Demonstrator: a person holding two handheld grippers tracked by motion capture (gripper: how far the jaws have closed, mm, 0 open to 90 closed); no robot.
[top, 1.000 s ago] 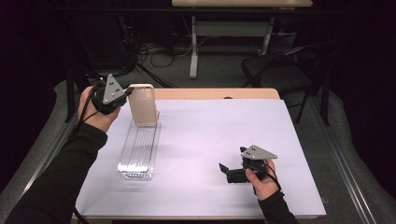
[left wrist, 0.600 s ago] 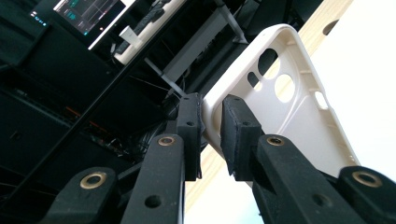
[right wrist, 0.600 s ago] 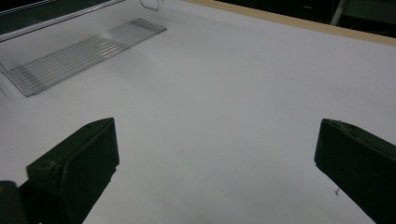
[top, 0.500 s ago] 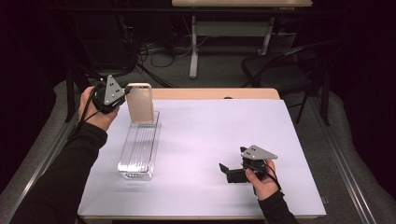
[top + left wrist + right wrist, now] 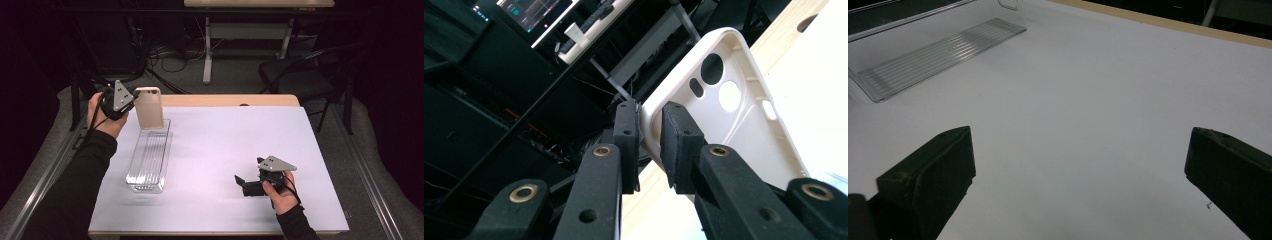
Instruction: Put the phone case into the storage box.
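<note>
Phone case [image 5: 149, 108] in left tongs [image 5: 650, 145], above clear tray [image 5: 148, 160]

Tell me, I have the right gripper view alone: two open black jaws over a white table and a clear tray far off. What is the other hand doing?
Observer: The left tool is shut on the edge of a cream phone case, seen from the high view.
Operator: Is the case in the clear tray?
Observer: It stands upright at the far end of the clear tray; whether it touches the tray I cannot tell.
Operator: Which face do the pads meet?
Observer: The left gripper view shows the hollow inner side, camera cutouts up.
</note>
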